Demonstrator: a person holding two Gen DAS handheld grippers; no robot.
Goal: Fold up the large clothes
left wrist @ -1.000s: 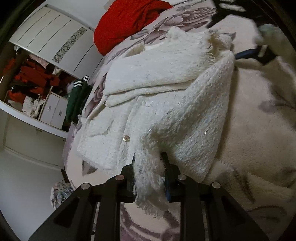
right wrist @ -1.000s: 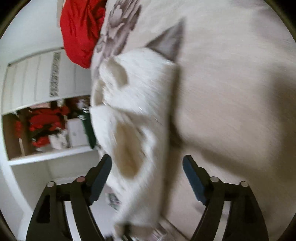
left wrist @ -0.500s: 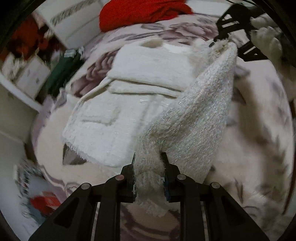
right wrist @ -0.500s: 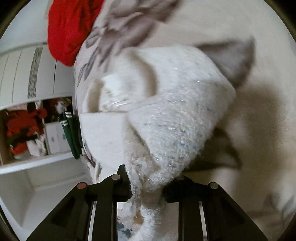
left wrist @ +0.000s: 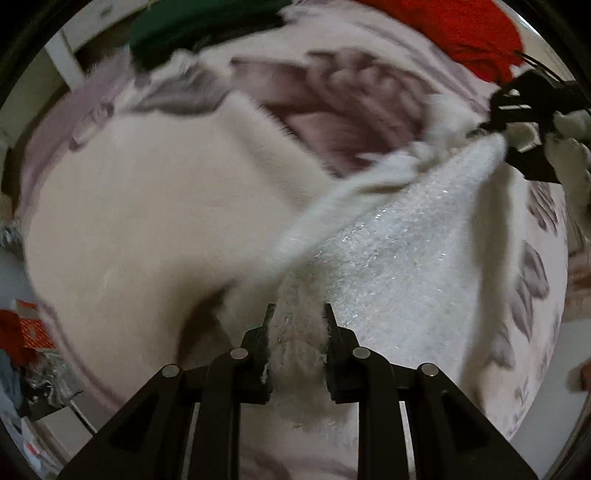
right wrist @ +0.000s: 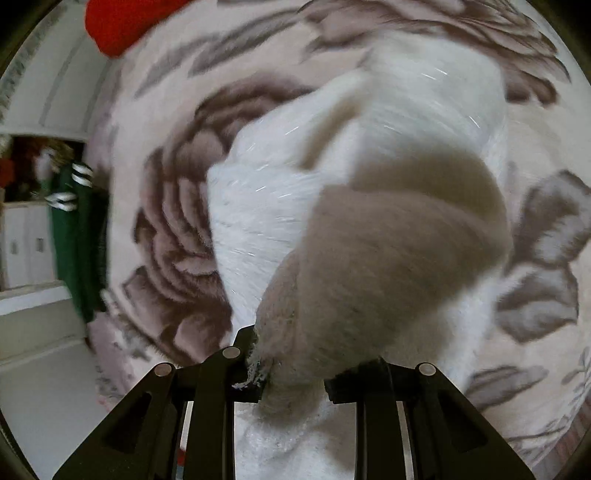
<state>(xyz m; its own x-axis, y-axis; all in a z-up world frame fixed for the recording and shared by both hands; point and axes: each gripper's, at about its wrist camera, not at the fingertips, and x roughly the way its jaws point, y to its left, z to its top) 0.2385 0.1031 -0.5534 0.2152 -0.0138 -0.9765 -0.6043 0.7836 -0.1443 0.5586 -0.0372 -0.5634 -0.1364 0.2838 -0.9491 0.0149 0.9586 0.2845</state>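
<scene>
Between the narrow fingers of the left gripper (left wrist: 297, 347) sits a pinched fringe of the fluffy white knitted garment with glinting threads (left wrist: 399, 258), the pads (left wrist: 264, 339) pressing in on the wool from both sides. The right gripper (right wrist: 291, 373) is clamped the same way on another edge of that garment (right wrist: 354, 258); a second ago its jaws stood wide with the cloth only lying between them, so the grip on this side is new. In the left view the right gripper (left wrist: 524, 110) shows at the far end of a taut band of knit, with the person's white fuzzy sleeve (left wrist: 569, 147) behind it.

Outward from the two grips, the cloth has changed shape. Earlier the garment lay spread flat, one sleeve already folded across it; now one side is lifted clear and stretched between both hands, while the rest (blurred by motion) rests on the pale plush bedspread with large mauve flowers (left wrist: 332, 96). Both views are smeared, which fits a fast sweep across the bed.

My judgement is that a fold is under way: the lifted side is being carried over the body of the garment and has yet to be laid down and smoothed. The red bundle of cloth (left wrist: 469, 33) and the dark green garment with white stripes (right wrist: 74, 229) lie at the bedspread's edges, apart from the work.
</scene>
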